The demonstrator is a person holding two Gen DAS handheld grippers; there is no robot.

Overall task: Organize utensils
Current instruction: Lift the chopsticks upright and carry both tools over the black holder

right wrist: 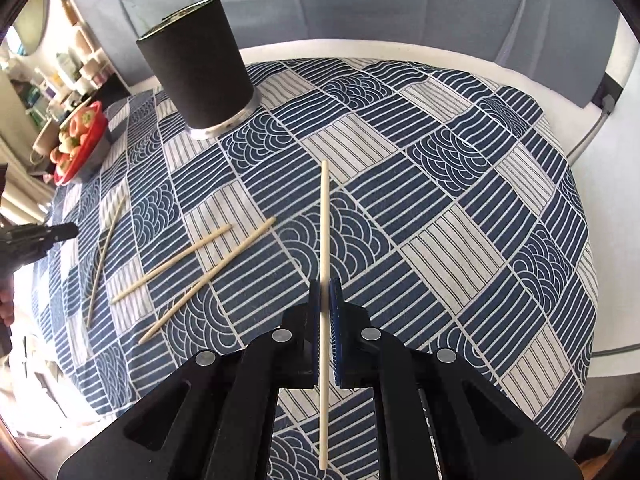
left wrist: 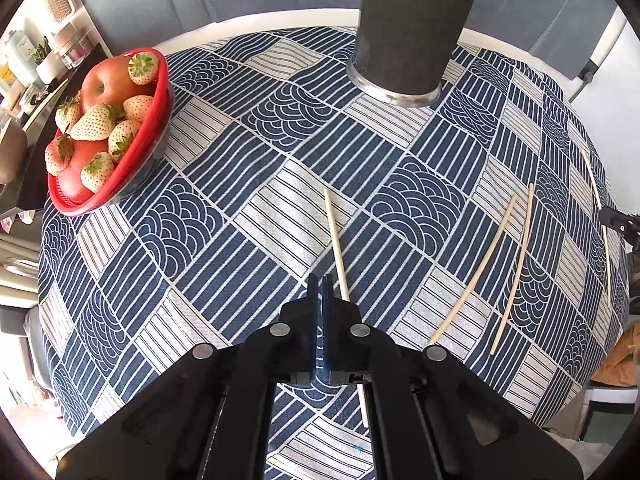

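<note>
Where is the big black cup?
The black cup stands upright at the far edge of the table, top middle in the left wrist view, across the patterned tablecloth from the red fruit bowl.

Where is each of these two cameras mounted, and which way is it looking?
Left wrist: rides the left gripper, looking down past its shut fingers at the tablecloth, fruit bowl left, holder ahead.
Right wrist: rides the right gripper, looking down along its fingers, shut on a chopstick.
Shared: both see the holder and two loose chopsticks, and each glimpses the other gripper.
</note>
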